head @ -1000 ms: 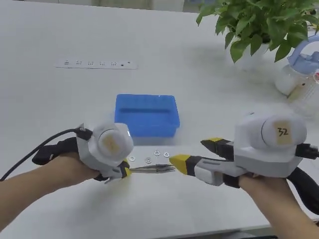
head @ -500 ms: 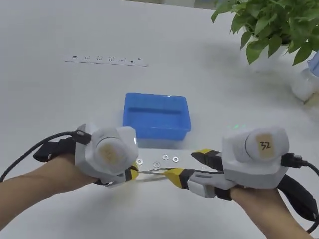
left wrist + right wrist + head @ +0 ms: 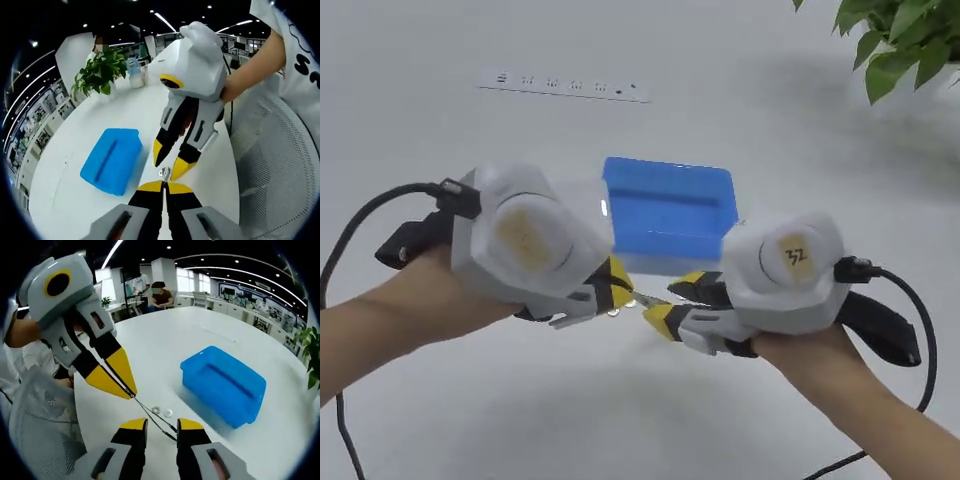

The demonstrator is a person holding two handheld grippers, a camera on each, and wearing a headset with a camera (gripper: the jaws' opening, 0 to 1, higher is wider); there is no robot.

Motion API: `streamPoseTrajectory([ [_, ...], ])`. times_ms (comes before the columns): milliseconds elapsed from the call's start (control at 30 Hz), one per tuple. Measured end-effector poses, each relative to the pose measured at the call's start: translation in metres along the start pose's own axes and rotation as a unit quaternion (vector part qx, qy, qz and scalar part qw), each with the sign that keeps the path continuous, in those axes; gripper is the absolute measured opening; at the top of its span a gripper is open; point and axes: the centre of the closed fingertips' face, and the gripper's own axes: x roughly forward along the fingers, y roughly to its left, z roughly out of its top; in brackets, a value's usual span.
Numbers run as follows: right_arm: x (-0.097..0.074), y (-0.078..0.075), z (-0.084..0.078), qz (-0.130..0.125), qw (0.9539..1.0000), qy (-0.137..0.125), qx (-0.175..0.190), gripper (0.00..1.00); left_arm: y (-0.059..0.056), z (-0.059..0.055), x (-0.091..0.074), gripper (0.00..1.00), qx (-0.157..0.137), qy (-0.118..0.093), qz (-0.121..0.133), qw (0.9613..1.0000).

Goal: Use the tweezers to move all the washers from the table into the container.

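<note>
My left gripper (image 3: 620, 290) is shut on thin metal tweezers (image 3: 642, 298), which point right. In the left gripper view the tweezers (image 3: 164, 174) stick out just past my own shut tips (image 3: 164, 186). My right gripper (image 3: 663, 303) faces the left one, open, its yellow tips on either side of the tweezers' free end. In the right gripper view the tweezers (image 3: 145, 406) run from the left gripper (image 3: 131, 392) down between my open jaws (image 3: 161, 424). Two washers (image 3: 156, 410) lie on the white table below. The blue container (image 3: 670, 215) sits just behind the grippers.
A white power strip (image 3: 565, 85) lies on the table (image 3: 770, 100) far behind the container. A potted plant (image 3: 900, 40) stands at the back right. A mesh chair (image 3: 280, 150) is off the table's near edge. People sit far back (image 3: 161, 292).
Both grippers have risen and come closer together. The right gripper moved left until its open jaws straddle the tweezers' end. The head camera tilted, and the grippers now hide the washers from it.
</note>
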Motion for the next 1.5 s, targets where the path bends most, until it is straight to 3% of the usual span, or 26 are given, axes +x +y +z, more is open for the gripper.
streamPoseTrajectory([
  [133,0.013,0.008,0.002,0.02,0.9997,0.007,-0.009,0.11,-0.001,0.001,-0.007,0.0,0.006,0.0,0.005,1.0],
  [200,0.015,0.011,0.007,0.026,0.9996,0.001,-0.007,0.11,0.0,-0.001,-0.011,0.0,0.016,0.01,0.009,0.9998],
  [467,0.019,0.021,0.02,0.05,0.9986,-0.017,0.009,0.1,0.004,0.002,-0.024,0.0,0.019,0.012,0.014,0.9996],
  [600,0.022,0.022,0.026,0.063,0.997,-0.027,0.035,0.11,0.007,0.003,-0.026,0.0,0.017,0.013,0.014,0.9997],
  [1300,0.024,0.027,0.021,0.074,0.9963,-0.011,0.043,0.1,0.008,0.002,-0.022,0.0,-0.002,0.007,-0.001,1.0],
  [1500,0.022,0.026,0.019,0.072,0.997,-0.003,0.03,0.1,0.005,0.005,-0.019,0.0,0.007,0.003,-0.01,0.9999],
])
